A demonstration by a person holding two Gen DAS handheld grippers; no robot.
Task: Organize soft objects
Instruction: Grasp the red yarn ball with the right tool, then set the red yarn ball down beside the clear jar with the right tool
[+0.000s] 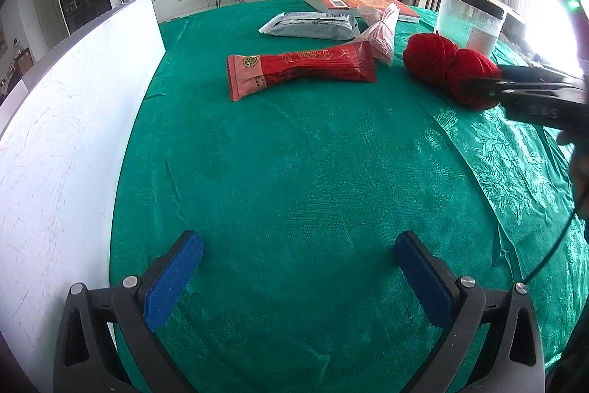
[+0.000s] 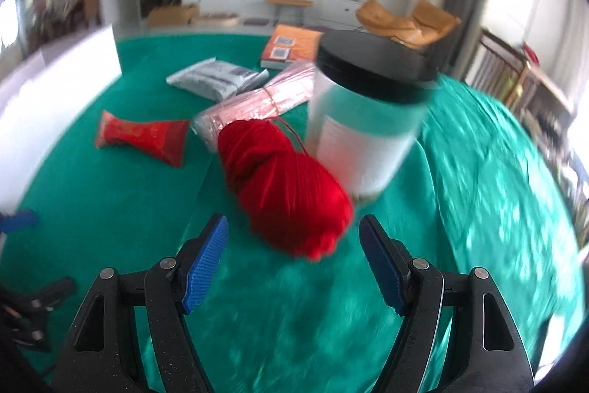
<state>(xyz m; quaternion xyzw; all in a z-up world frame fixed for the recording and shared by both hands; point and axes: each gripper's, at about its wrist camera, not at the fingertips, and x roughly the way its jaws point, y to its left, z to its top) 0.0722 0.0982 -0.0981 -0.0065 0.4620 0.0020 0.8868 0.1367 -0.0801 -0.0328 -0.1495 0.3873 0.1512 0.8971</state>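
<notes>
Right wrist view: my right gripper (image 2: 292,264) is spread, empty, the red yarn skein (image 2: 283,186) just ahead, touching the plastic jar (image 2: 364,124). Risk: a wide reach knocks that jar. Left gripper (image 1: 298,275) spread, empty. Count: one yarn, one jar, three soft packets, one book.

The bench cloth (image 1: 294,172) was green, with a woven floral pattern along its right side. The yarn skein (image 2: 287,186) was solid red. The long snack packet (image 1: 300,69) was red with a pink end. The flat pouch (image 1: 309,26) was grey-white. The jar (image 2: 364,120) was translucent white under a black lid (image 2: 375,69). The tool pads (image 1: 175,282) were blue.
</notes>
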